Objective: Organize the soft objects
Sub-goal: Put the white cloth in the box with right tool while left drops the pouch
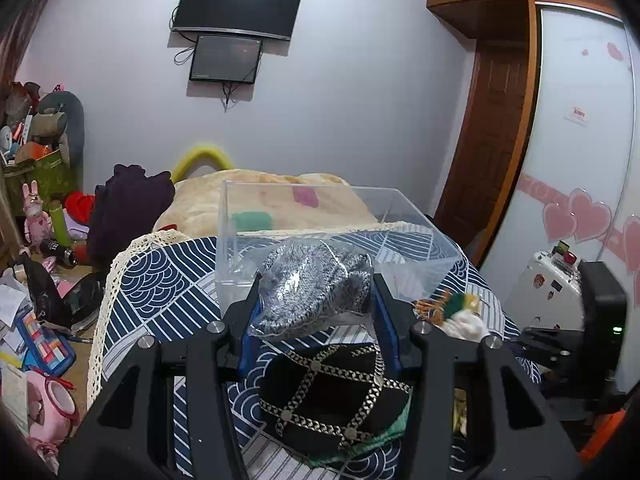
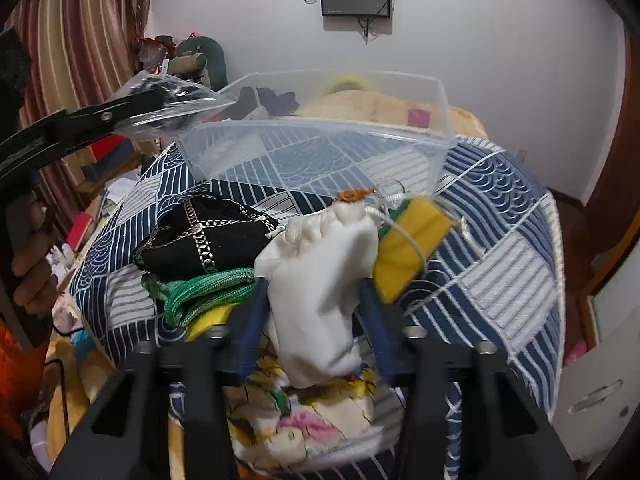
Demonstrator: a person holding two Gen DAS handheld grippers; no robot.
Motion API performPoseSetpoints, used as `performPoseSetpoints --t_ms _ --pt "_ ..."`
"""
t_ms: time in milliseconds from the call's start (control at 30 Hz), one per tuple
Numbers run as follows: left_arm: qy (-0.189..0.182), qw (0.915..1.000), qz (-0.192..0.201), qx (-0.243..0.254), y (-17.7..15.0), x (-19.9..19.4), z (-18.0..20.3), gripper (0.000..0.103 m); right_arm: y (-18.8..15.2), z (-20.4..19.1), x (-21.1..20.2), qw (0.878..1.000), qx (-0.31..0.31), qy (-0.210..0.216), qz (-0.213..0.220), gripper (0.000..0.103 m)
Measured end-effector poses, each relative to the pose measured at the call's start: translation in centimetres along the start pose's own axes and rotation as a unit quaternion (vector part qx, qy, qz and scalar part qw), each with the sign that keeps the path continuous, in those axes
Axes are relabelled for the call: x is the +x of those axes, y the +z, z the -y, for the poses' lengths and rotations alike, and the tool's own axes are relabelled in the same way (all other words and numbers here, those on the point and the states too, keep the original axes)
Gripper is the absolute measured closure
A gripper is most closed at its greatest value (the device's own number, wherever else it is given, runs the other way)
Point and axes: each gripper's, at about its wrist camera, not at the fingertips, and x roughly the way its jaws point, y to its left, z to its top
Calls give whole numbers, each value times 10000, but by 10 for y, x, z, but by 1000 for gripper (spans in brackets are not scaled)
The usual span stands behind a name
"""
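My left gripper (image 1: 316,300) is shut on a grey knitted item in a clear plastic bag (image 1: 316,288) and holds it in the air near the front wall of the clear plastic bin (image 1: 304,208). The bagged item also shows in the right wrist view (image 2: 168,100), at the bin's (image 2: 320,140) left corner. My right gripper (image 2: 316,292) is shut on a white drawstring pouch (image 2: 320,272) above the blue patterned cloth (image 2: 500,248). A black pouch with chain trim (image 1: 332,392) (image 2: 204,236), a green knit piece (image 2: 204,292) and a yellow-green sponge (image 2: 412,244) lie on the cloth.
The bin sits on the cloth's far part, before a beige blanket (image 1: 208,200). Clutter covers the floor at left (image 1: 36,320). A wardrobe with pink hearts (image 1: 580,160) stands at right. A floral fabric (image 2: 312,424) lies under my right gripper.
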Motion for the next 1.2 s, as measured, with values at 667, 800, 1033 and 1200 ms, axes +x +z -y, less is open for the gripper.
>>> performPoseSetpoints --t_ms 667,800,1033,1200 --pt "318 9991 210 -188 34 28 -26 55 82 -7 -15 9939 -304 449 959 92" --pt "225 9995 100 -215 40 45 -29 55 89 1 1 9948 -46 556 854 92" --pt "219 9994 -264 -48 37 81 -27 55 102 8 14 9954 275 489 780 92" --pt "251 9988 -401 119 32 95 -19 54 111 9 21 9963 322 349 711 92"
